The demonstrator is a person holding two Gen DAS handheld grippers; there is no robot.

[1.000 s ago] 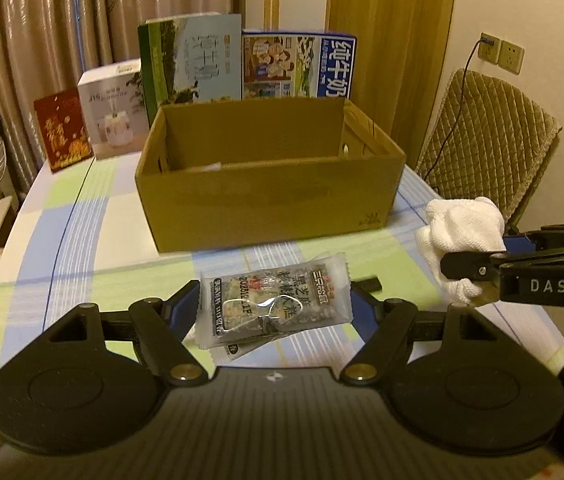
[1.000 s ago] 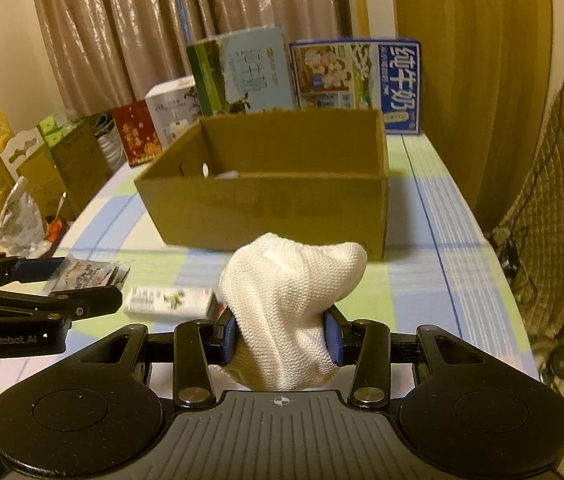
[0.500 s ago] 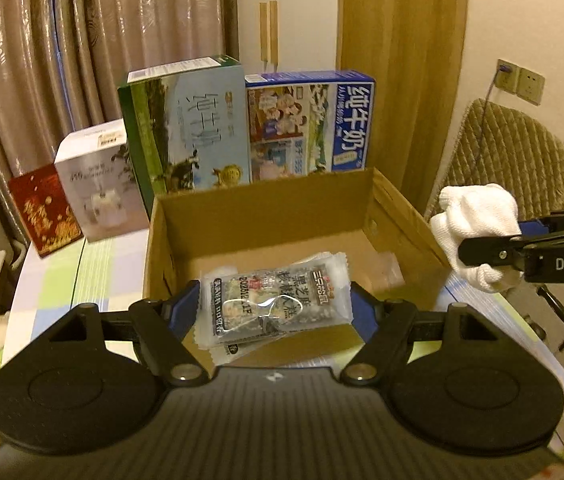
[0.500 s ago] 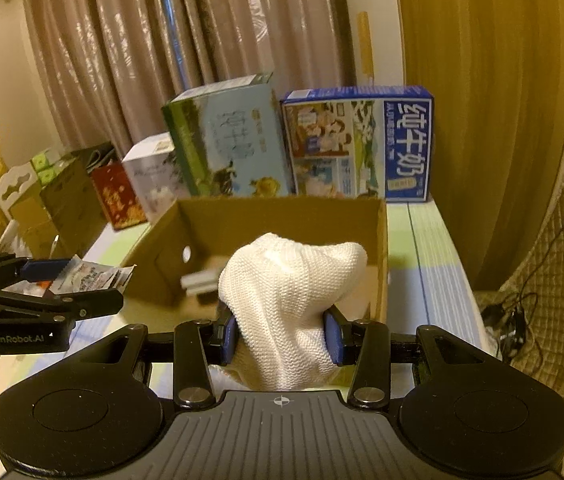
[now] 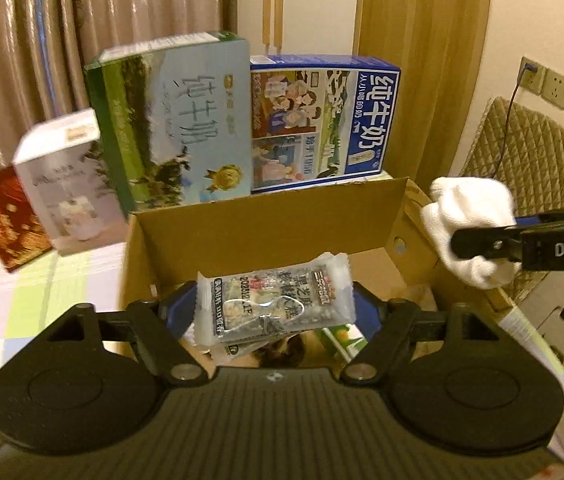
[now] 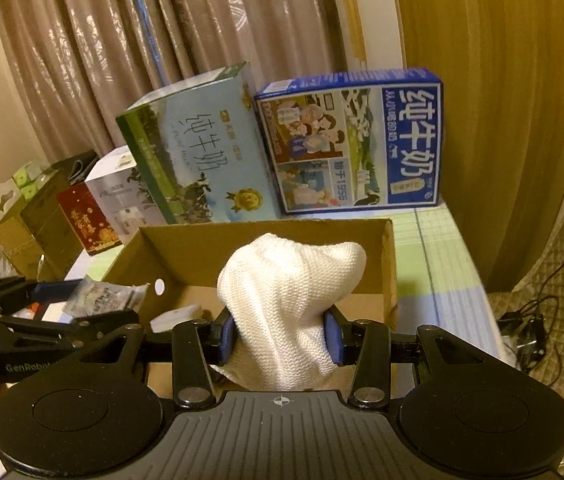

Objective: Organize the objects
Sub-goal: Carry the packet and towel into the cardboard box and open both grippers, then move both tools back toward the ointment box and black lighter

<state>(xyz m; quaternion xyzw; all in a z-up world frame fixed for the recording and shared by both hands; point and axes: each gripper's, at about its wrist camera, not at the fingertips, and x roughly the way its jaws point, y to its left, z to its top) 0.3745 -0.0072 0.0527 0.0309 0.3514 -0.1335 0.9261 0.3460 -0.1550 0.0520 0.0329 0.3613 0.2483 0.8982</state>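
Two grippers hang over an open cardboard box [image 5: 266,220] on a checked table [image 6: 441,248], each with its jaws pinching something. The left gripper [image 5: 274,312] clamps a clear plastic snack packet [image 5: 274,300] flat between its blue pads; the packet is crinkled, with a dark printed label, black characters and a date stamp, and a second packet edge shows just under it. It sits above the near part of the box, whose floor holds a few small items, one green and white. The right gripper [image 6: 280,336] grips a white knitted cloth [image 6: 289,304], bunched into a soft lump with a ribbed weave, its top bulging above the pads and its lower end hanging below them, over the box's near right side. Behind the box stand a green milk carton [image 5: 178,120] and a blue milk carton [image 5: 321,120], touching side by side, with a white box [image 5: 66,180] and a red box [image 5: 2,224] further left. Curtains hang behind.
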